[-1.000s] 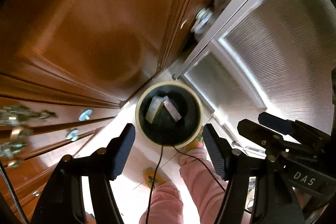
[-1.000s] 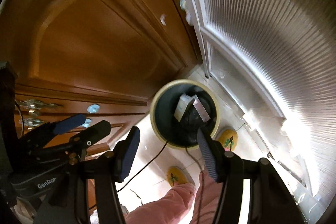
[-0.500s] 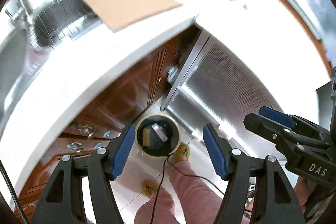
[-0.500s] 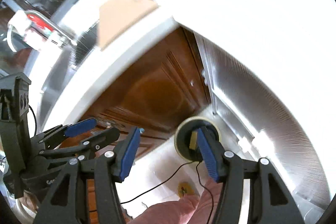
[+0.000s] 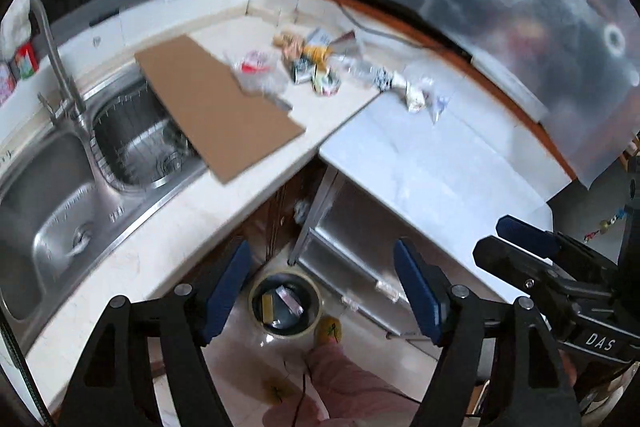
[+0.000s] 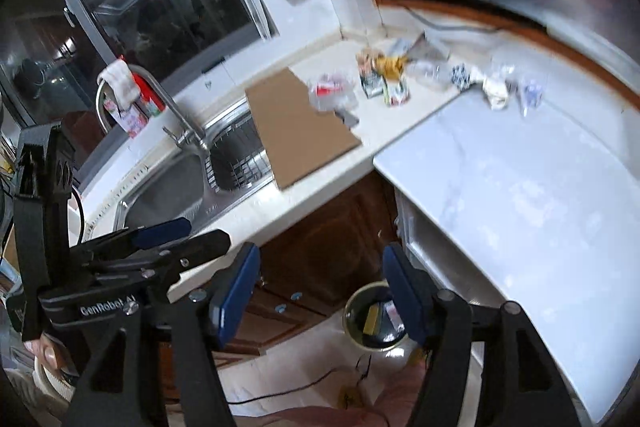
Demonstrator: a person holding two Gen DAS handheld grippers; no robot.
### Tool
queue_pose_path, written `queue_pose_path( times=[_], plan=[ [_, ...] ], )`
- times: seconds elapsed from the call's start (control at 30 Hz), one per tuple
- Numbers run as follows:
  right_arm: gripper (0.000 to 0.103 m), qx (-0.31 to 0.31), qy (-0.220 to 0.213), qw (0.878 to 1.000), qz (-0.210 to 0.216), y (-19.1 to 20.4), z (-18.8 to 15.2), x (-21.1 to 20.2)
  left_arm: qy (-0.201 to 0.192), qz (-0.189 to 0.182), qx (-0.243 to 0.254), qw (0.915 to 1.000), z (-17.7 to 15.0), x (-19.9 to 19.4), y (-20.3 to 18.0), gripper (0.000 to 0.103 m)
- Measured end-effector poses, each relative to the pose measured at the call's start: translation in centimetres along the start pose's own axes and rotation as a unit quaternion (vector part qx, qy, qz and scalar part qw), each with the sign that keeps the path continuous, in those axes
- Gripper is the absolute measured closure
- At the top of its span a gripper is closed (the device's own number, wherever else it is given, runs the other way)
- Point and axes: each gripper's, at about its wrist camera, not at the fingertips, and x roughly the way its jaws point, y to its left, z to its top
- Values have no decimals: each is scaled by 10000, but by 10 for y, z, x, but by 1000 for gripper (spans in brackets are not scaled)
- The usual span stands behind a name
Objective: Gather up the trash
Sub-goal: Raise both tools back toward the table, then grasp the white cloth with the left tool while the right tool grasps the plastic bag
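- Down on the floor below my fingers sits the trash bin, two cartons lying inside it.
- My left gripper is spreading apart, nothing between its fingers.
- My right gripper is widening too, empty.
- Further out, a cardboard sheet overhangs the sink.
- Far back on the tabletop, a litter of wrappers waits.

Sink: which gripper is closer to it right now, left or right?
Left. The left gripper is on the sink side; the right gripper is beyond it, toward the white worktop. Both jaws are opening, empty.
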Motion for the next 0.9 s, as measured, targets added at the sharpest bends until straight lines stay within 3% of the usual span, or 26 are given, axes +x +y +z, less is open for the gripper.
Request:
queue_pose_path(
  times=[0.2,0.4,0.63,0.9],
  plan=[
    [37,-35,-187,9989,-426,-21,31,-3,-215,124,41,9997,46,-3,-13,25],
    [37,96,-212,9952,-946,-71,78,10,-277,322,80,9991,108,36,-32,25],
    [37,155,-186,9894,-1432,-153,140,40,-125,416,199,9989,182,122,-73,25],
    [37,370,-172,9824,-1824,-266,189,91,345,0,337,9988,236,238,-134,25]
  ],
)
